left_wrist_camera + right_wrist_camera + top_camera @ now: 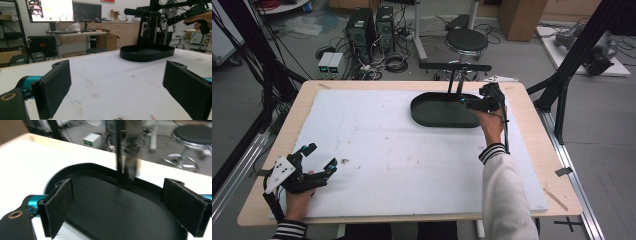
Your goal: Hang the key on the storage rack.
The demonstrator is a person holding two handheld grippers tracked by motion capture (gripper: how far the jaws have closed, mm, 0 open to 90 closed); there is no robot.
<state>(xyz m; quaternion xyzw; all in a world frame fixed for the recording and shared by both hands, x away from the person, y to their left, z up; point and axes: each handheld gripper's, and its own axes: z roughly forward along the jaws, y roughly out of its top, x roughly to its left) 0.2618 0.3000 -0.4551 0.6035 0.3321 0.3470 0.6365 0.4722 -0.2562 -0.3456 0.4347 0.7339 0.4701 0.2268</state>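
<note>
Foam sheet [377, 150] covers wooden table [532, 120]; computers [371, 27] stand behind.

No readable text anywhere, tbh. Monitor [51, 10] behind white desk [77, 33] in left gripper view: bright window with small thumbnail, characters too tiny to make out. Second screen [87, 11] just right of monitor: dark, lines illegible. Red sign [107, 1] above that screen, cut by frame edge, unreadable. Cardboard boxes [108, 41] under desk: no legible print.
</note>
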